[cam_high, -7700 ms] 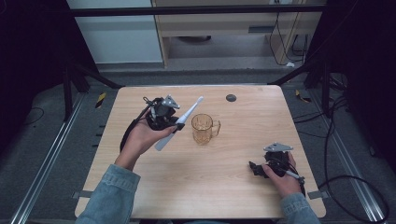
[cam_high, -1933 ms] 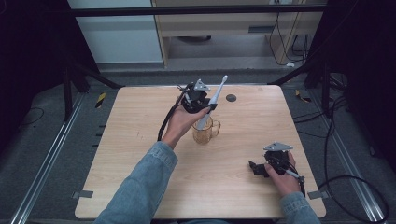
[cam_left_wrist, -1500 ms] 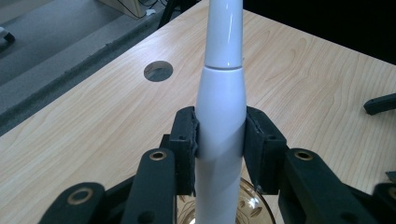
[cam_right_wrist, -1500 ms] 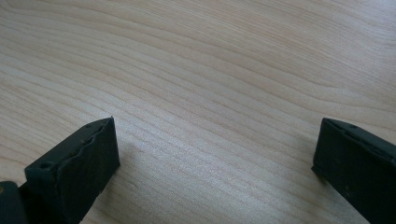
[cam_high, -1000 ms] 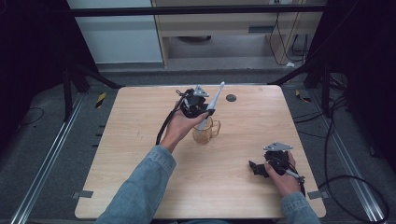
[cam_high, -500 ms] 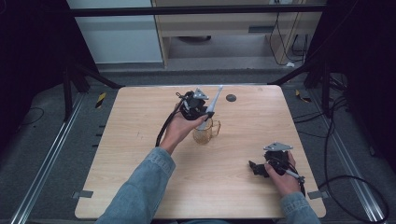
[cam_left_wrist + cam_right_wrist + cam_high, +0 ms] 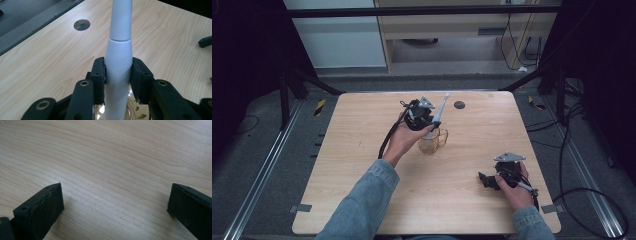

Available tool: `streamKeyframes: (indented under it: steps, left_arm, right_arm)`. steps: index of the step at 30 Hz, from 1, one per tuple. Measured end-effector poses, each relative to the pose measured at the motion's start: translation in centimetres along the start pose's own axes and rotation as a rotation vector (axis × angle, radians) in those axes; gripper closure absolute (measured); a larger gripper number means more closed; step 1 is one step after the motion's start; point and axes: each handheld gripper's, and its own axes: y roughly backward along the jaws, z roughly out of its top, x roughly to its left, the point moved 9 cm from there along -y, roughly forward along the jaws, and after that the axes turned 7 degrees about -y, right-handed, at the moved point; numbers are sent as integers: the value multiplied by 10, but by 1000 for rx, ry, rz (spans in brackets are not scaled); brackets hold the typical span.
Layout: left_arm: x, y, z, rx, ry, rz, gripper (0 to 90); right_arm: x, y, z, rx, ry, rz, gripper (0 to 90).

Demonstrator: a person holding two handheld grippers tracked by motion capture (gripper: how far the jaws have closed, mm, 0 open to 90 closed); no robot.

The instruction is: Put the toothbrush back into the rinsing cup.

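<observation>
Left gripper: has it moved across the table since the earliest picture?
Yes. The left gripper, shut on the white toothbrush, went right and away from the person; it now sits over the glass mug, nearer the table hole.

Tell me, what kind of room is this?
Probably a lab or recording workshop, not a home: a bare wooden table stands inside a dark metal frame, loose cables trail across the grey floor, and a person works with a hand-held tool.

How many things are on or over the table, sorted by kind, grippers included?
Glass mug: 1
White toothbrush-like handle, clamped in the left gripper over the mug: 1
Grippers, counting the open right gripper: 2
Total: 4
</observation>
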Motion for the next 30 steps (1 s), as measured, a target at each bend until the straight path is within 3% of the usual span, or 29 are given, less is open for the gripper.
streamKeyframes:
  steps: [30]
  left_arm:
    - [1,-6,-12,27,13,-3,661]
  right_arm:
    - [0,0,0,-1,1,1,3]
